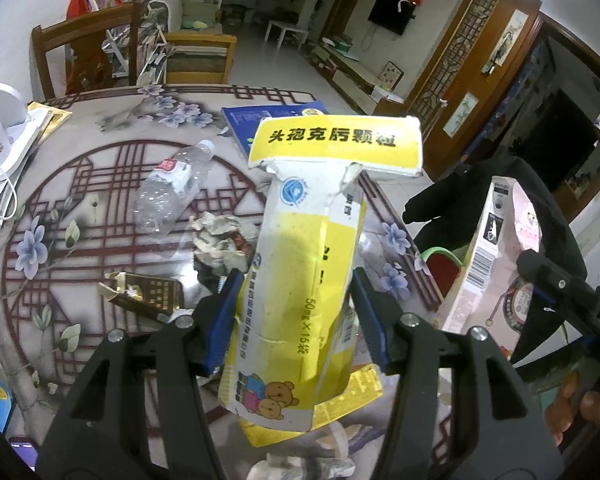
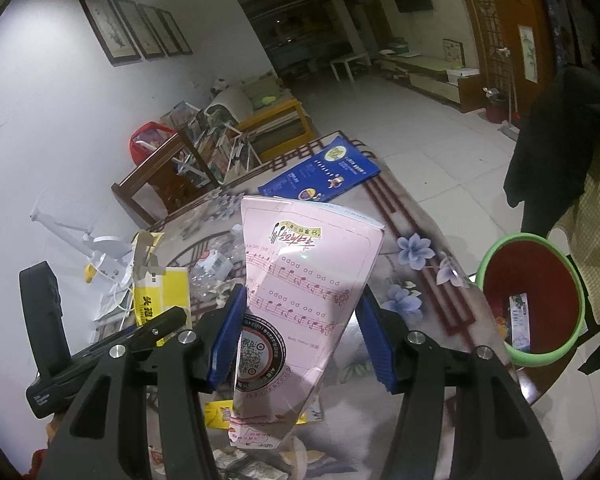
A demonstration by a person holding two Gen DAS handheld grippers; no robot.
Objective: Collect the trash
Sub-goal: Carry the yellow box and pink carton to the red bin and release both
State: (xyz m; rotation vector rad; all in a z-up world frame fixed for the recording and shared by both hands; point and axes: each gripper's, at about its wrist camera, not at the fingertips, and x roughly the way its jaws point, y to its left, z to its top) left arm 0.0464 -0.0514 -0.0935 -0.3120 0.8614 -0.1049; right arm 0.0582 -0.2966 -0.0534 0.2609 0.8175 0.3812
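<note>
1. Left claw: part-open, both blue pads pressed against the sides of a yellow medicine carton, which stands upright at centre frame in the left wrist view, clear of the tabletop.
2. Right claw: part-open likewise, clamped on a pink music-note carton, held upright at centre frame in the right wrist view.
3. Handling, judged: both cartons appear empty, light cardboard. The yellow one has a torn top flap and creased walls; it would crush under hard pressure. A hold across the lower body, as now, looks sound.
4. Remaining trash on the tabletop: a clear plastic bottle lying on its side, left of centre; crumpled paper just beside the yellow carton; a flattened gold-and-brown packet at lower left. All look light. The bottle may roll, so its body is the better hold.
5. Container: a red bin with green rim sits at right of frame in the right wrist view, beyond the tabletop edge. Inside it lies one narrow printed box; otherwise it is mostly empty.
6. A blue booklet lies at the tabletop's far edge; whether it is trash cannot be told.
</note>
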